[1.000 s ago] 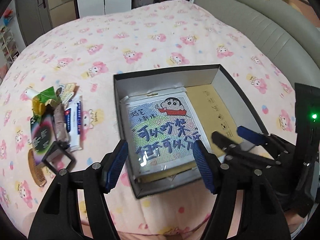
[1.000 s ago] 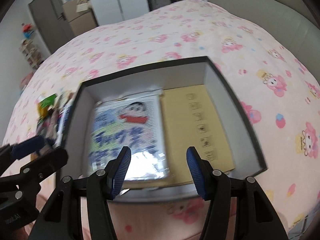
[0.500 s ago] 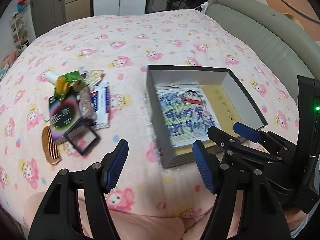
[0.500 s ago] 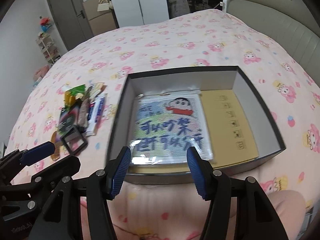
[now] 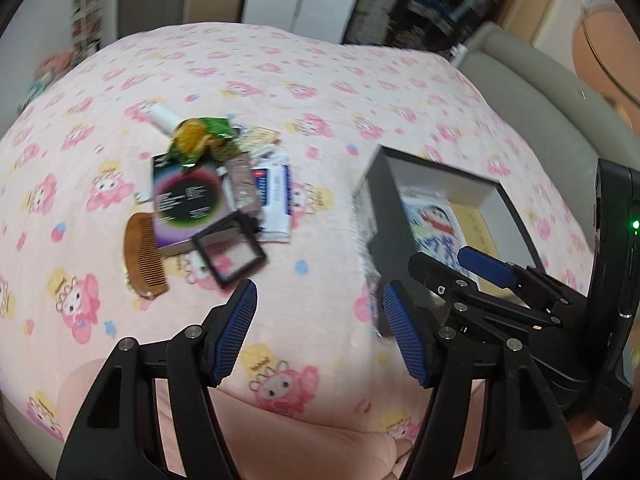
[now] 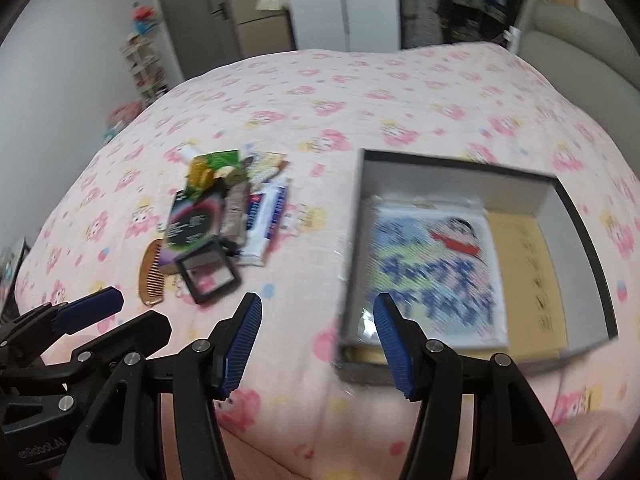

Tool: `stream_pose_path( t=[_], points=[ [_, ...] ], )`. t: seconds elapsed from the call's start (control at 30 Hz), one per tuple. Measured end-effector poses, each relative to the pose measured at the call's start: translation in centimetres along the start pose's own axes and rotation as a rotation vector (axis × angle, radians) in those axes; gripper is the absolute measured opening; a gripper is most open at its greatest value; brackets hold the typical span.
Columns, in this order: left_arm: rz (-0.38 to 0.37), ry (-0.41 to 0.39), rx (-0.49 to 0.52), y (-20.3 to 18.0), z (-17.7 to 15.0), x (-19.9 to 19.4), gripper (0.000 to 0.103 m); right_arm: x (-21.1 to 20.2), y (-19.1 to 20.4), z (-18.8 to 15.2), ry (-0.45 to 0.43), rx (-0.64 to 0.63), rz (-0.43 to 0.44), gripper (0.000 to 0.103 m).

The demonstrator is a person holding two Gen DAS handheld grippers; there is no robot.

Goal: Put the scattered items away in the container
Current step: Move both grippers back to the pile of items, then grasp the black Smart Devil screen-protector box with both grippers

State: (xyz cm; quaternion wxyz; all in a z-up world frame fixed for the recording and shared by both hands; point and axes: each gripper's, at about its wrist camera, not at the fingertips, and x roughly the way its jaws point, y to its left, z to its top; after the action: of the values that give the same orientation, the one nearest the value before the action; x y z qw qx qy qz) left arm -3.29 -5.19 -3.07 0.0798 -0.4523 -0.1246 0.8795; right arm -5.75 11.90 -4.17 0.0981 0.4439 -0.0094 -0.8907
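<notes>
A dark open box (image 6: pixel 584 236) (image 5: pixel 380 208) lies on the pink bed, holding a cartoon picture bag (image 6: pixel 436 272) and a tan envelope (image 6: pixel 532 264). Left of it sits a pile: a wooden comb (image 5: pixel 142 256), a black square mirror (image 5: pixel 230 250), a dark round-print card (image 5: pixel 186 200), a white tube (image 5: pixel 274 196), green wrappers (image 5: pixel 202 136). My left gripper (image 5: pixel 318 334) hovers open in front of the pile, holding nothing. My right gripper (image 6: pixel 318 346) stands open near the box's front left corner, also holding nothing.
The pink cartoon-print bedspread (image 6: pixel 320 112) fills both views. A grey padded headboard (image 5: pixel 532 92) runs along the right. Wardrobes and a door (image 6: pixel 192 12) stand beyond the bed, with shelves at the far left.
Both grippers have pulled back and swung left, away from the box. The pile of items now sits nearer the middle of each view. Both stay open.
</notes>
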Motion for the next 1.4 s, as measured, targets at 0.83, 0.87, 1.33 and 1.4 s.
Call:
stream_pose_path(
  t=[0.83,0.87,1.33,1.4],
  points=[
    [0.003,0.148,-0.458,16.0,6.7,14.1,0.065,15.8,9.9,6.8,0.198,-0.153,-0.02,0.055],
    [0.002,0.17,-0.466,16.2,6.6,14.6,0.065,16.2,10.2,6.8,0.2,-0.165,-0.02,0.055],
    [-0.001,0.146,-0.594,19.7,6.1,15.3,0.068,20.5,14.1,6.7,0.274,-0.308,0.064,0.055],
    [0.023,0.142,-0.636,20.4,5.8,15.1,0.067,20.8,14.1,6.8,0.278,-0.308,0.055,0.055]
  ],
)
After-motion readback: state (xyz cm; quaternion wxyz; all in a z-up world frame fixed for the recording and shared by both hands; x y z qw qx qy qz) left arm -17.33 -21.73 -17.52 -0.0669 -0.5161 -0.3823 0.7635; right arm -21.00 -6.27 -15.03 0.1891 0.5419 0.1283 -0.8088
